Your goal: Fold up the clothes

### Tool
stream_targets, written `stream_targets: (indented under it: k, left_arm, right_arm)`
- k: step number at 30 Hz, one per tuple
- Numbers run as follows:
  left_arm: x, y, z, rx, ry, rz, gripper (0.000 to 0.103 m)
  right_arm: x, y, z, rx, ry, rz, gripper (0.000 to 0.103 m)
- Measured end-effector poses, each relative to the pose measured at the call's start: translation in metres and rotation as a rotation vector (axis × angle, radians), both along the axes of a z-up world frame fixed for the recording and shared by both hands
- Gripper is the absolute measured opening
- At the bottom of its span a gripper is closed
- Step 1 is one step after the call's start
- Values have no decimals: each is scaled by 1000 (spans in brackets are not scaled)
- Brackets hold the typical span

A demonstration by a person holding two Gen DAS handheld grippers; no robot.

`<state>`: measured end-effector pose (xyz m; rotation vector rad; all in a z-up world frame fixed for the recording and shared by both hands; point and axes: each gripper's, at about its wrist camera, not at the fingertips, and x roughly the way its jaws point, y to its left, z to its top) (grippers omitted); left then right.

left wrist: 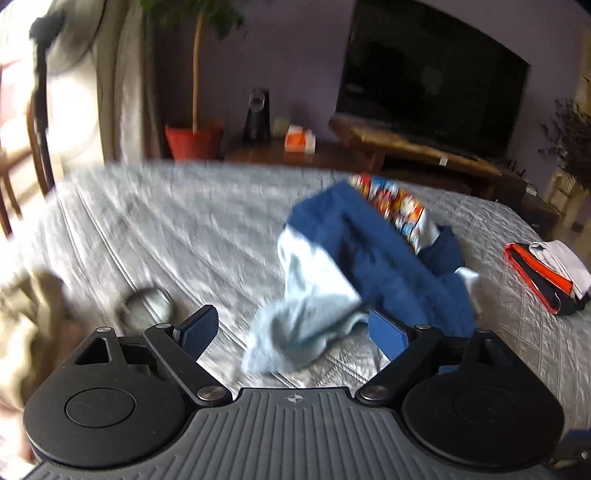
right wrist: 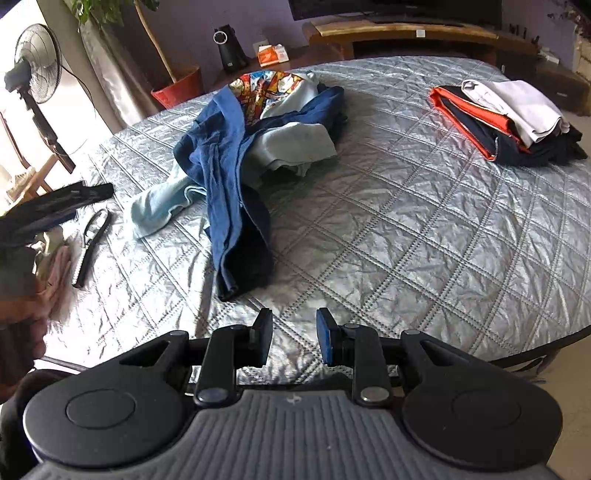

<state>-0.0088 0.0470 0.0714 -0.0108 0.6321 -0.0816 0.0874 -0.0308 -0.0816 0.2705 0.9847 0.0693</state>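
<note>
A crumpled pile of clothes lies on the grey quilted bed [right wrist: 406, 221]: a dark blue garment [right wrist: 225, 166], a light blue one [right wrist: 159, 206] and a comic-print piece [right wrist: 266, 88]. The pile also shows in the left wrist view, with the dark blue garment [left wrist: 376, 254] over the light blue one [left wrist: 310, 295]. My left gripper [left wrist: 291, 325] is open wide, low over the bed, with the light blue cloth's edge between its jaws but not clamped. My right gripper [right wrist: 294, 334] is open and empty above the bed's near edge, short of the pile.
A folded stack of clothes in orange, dark and white [right wrist: 509, 118] sits at the bed's far right, also seen in the left wrist view [left wrist: 550, 273]. A black tool [right wrist: 90, 247] lies at the left on the bed. A fan [right wrist: 35, 66], potted plant [right wrist: 177, 88] and TV stand [right wrist: 406, 33] stand beyond.
</note>
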Motion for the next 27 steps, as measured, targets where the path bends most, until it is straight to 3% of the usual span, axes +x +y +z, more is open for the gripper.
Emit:
stream_targets:
  k: [3,15,17,21,23,27]
  left_arm:
    - [-17,-7,36,75,-58,49,103]
    - [-61,-26,139,78,-201,32,102]
    - [-76,-37,146,135,-267,63,102]
    - [-97,-47,160,97,-323,95,102]
    - [-98,-50,169,72,-290,83,102]
    - [-107,-57,194,87,-318,50,102]
  right_arm:
    - [1,3,0,15,0,14,25]
    - [-1,-2,3,33,-17,35,28]
    - [-1,-4,3,35,-25,34,28]
    - [-2,-6,4,49,-31,29,28]
    - [-3,-7,4,55,-36,28,28]
    - [-4,-7,5,58,-43,28,28]
